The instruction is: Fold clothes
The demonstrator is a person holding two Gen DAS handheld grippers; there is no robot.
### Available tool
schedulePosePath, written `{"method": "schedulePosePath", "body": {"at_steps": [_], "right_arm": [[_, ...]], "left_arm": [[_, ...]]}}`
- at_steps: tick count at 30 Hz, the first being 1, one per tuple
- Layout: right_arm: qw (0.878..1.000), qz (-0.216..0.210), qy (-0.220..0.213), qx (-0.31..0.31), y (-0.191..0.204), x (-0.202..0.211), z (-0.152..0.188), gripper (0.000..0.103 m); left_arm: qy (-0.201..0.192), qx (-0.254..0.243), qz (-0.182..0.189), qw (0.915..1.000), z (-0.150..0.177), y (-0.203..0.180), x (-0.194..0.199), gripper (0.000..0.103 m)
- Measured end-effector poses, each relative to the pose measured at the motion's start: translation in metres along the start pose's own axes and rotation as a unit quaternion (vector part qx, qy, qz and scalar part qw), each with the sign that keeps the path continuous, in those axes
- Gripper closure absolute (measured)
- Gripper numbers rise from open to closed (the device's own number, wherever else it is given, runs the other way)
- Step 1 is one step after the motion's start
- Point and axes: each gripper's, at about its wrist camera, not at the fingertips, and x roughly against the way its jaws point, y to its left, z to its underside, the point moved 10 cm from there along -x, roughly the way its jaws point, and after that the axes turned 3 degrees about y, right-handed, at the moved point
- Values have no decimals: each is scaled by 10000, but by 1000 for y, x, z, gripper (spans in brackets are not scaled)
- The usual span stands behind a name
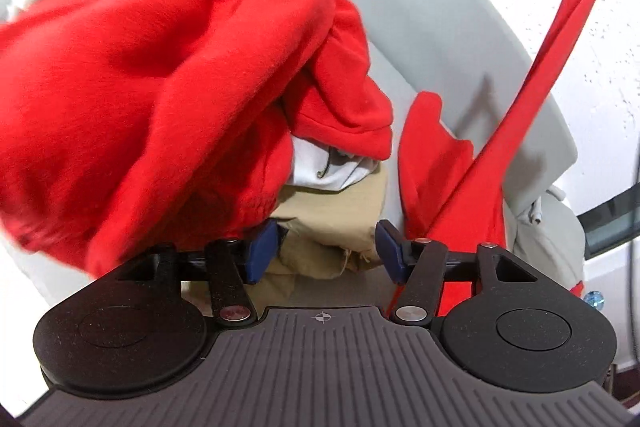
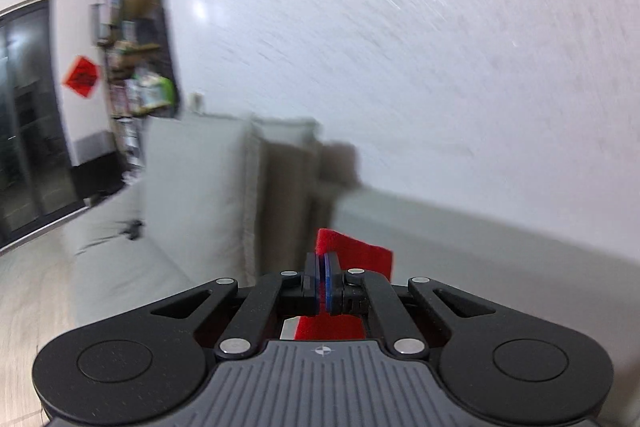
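Red garment (image 1: 168, 99): bunched on a pile of clothes on the grey sofa (image 1: 432, 27); one part drawn into a taut strip, long axis slanting from the pile up to the upper right; khaki cloth (image 1: 332, 211) and white cloth (image 1: 332, 167) beneath. Left gripper (image 1: 326, 251): fingers apart over the khaki cloth, gripping nothing. Right gripper (image 2: 322, 285): fingers together, clamped on a red fold; raised toward the white wall (image 2: 440, 67).
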Motion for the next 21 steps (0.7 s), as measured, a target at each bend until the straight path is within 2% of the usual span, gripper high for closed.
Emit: {"method": "schedulePosePath", "body": {"at_steps": [4,6,8,11,13,18,21], "right_arm": [[9984,-279,-310,373,43,1,-21,101],[9979,-359,-289,465,56,-17,-27,101],[9977,-414,-220,488,62,-41,-25,101],[9966,-573,245,543,85,-102,6,101],[9930,-689,642,706,106,-148,44,101],[9835,-745,1225,1104,145,-208,108,101],[9787,-661,1503,1233,157,-250,132,99]], "left_arm": [[-441,606,-174,9970,5,20,24,36],[-574,959,-215,9935,5,32,32,37],[-605,1070,-213,9922,-1,34,31,37],[-627,982,-243,9929,-8,35,27,37],[-659,951,-230,9930,-13,33,20,37],[-618,1166,-127,9912,-21,47,12,40],[-552,1215,-86,9910,-26,51,7,40]]}}
